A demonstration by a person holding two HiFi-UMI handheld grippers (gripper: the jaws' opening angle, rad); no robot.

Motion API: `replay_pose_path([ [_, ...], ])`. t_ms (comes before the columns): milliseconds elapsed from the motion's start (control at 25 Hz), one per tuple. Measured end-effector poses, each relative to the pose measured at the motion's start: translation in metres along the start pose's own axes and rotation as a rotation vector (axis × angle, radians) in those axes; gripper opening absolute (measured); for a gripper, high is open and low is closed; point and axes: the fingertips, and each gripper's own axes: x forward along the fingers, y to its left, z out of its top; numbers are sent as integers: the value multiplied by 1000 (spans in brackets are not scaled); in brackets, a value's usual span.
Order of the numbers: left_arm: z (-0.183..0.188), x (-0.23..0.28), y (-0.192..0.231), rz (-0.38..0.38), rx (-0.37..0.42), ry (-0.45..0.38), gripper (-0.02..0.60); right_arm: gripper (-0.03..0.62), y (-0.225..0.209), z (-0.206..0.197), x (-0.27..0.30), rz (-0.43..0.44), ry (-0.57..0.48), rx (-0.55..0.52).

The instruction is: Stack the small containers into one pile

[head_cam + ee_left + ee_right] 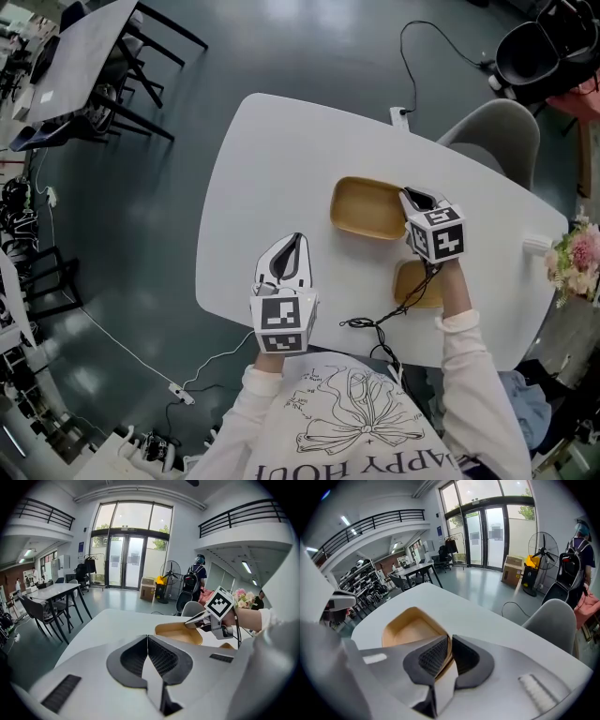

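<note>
Sitting low over the middle of the white table (262, 169), the tan container (367, 208) is a shallow, rounded-square dish, smooth and matte like moulded wood fibre. The right gripper (449, 651) has its jaws nipped nearly together on the dish's thin near rim. A second container (417, 284) of the same colour lies near the table's edge, partly under that arm. The step looks like bringing one dish to the other; next, their outlines need aligning for nesting. The left gripper (293, 242) hovers, jaws closed on nothing.
</note>
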Motion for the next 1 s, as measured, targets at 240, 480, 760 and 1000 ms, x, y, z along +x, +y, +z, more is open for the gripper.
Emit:
replay_pose_path([
  [240,2,2,2,-6,6,2,8,132,3,-3,3,-11,-5,38],
  [480,10,-1,-8,-40,26,-20,8,143,-1,6,-25,-56,-88,111],
  [760,21,-12,-35,-109,64,-49,8,140,-3,-6,-81,-130,-168,199],
  [1000,32,-13,-80,-224,131,-71,8,137,-20,-50,-135,-243,-201,306],
])
